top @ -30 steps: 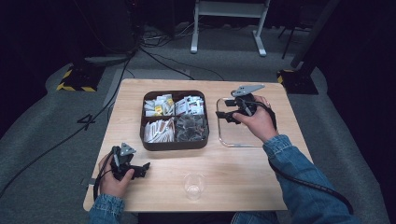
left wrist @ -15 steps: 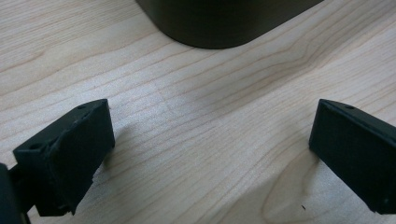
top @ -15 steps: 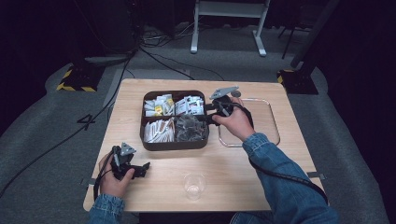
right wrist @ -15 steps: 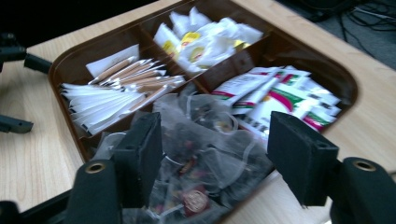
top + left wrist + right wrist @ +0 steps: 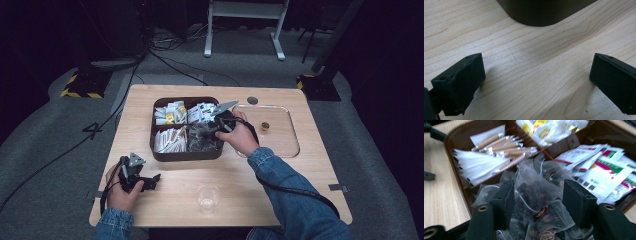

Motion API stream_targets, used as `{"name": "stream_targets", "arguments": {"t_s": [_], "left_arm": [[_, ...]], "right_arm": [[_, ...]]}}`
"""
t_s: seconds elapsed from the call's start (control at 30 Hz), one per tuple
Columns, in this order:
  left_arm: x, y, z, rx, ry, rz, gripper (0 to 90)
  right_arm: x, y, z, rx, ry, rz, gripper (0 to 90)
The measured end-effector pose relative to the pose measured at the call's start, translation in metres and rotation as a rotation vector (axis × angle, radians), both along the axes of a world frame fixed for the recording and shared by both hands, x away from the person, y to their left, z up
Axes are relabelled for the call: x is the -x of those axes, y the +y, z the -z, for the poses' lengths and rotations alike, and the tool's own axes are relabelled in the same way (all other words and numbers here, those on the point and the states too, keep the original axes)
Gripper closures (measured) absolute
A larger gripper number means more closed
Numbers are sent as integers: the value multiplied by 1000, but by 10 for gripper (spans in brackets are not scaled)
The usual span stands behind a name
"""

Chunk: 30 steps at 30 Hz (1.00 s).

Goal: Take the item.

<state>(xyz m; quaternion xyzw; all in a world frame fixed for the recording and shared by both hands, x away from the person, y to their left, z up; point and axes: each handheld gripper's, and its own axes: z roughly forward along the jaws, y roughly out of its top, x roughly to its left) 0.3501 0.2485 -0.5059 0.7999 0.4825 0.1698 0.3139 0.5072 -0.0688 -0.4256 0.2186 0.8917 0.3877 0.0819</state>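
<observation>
**Right gripper dips into the tea bag corner of the box**

The biggest thing is the wooden table point(image 5: 280, 185). On it sits a dark brown box point(image 5: 186, 154) with four parts inside. To the right of the box, just beside it, lies a clear tray point(image 5: 290, 145) with a small gold thing point(image 5: 264, 126) in it. A clear cup point(image 5: 207, 198) stands near the front edge of the table.

The high view shows the whole table and both hands. The right gripper point(image 5: 212, 131) is over the front right part of the box. The left gripper point(image 5: 150, 181) rests low on the table, well apart from the box, near the front left corner.

The right gripper view shows what the high view is too far off to show. The right gripper point(image 5: 537, 195) has its jaws open, one on each side of a see-through tea bag point(image 5: 534, 192) full of dark leaves. The bag sits between the jaws on top of a pile of more bags like it. I cannot tell if the jaws touch it. Behind it are paper-wrapped sticks point(image 5: 504, 146) and white packets point(image 5: 604, 170) with red and green print.

The left gripper view shows the left gripper point(image 5: 536, 77) with its jaws wide open over bare wood. Nothing is between them. The dark round corner of the box point(image 5: 541, 12) is just ahead.
</observation>
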Motion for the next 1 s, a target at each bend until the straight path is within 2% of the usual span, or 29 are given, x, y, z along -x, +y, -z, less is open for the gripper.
{"name": "stream_targets", "arguments": {"t_s": [0.07,0.2,0.23,0.27,0.5,0.73,1.0], "left_arm": [[0,0,0,0,0,0,5],[0,0,0,0,1,0,5],[0,0,0,0,1,0,5],[0,0,0,0,0,1,5],[1,0,0,2,0,1,5],[0,0,0,0,1,2,5],[0,0,0,1,1,1,5]], "right_arm": [[1,5,7,14,6,-15,519],[2,7,12,56,8,-34,720],[2,7,12,66,7,-36,720],[2,7,11,67,11,-48,825],[2,5,6,41,9,-48,851],[5,-5,-8,-37,2,-25,853],[18,-16,-31,-123,-21,-49,854]]}}
